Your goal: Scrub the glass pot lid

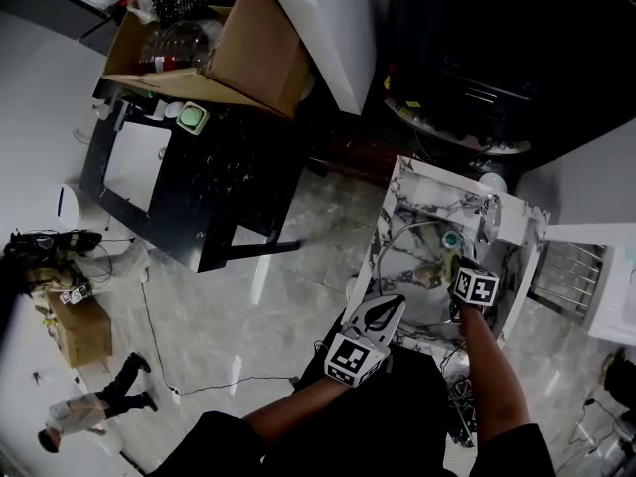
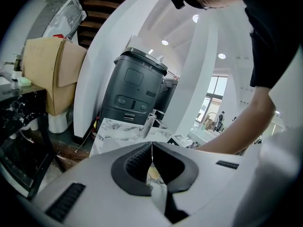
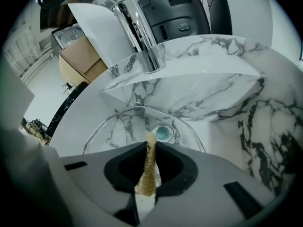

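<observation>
— Right gripper view settled it: your right gripper (image 3: 150,144) was clamped on a thin tan scouring pad (image 3: 147,174), which stood edge-on between the jaws with its tip poking out past them.

— And the glass pot lid (image 3: 118,126)?

— It lay flat in the basin of the marble sink (image 3: 227,89), its far rim near the back wall below the chrome faucet (image 3: 139,32). You had the pad's tip over the lid's middle, just beside a teal round piece (image 3: 162,133). I couldn't tell whether the pad touched the glass, or whether that teal piece was a knob or the drain.

— And my other one?

— Your left gripper (image 2: 152,145) was clenched, jaw tips pressed together with nothing between them. In the head view you held it over the sink's near edge.
</observation>
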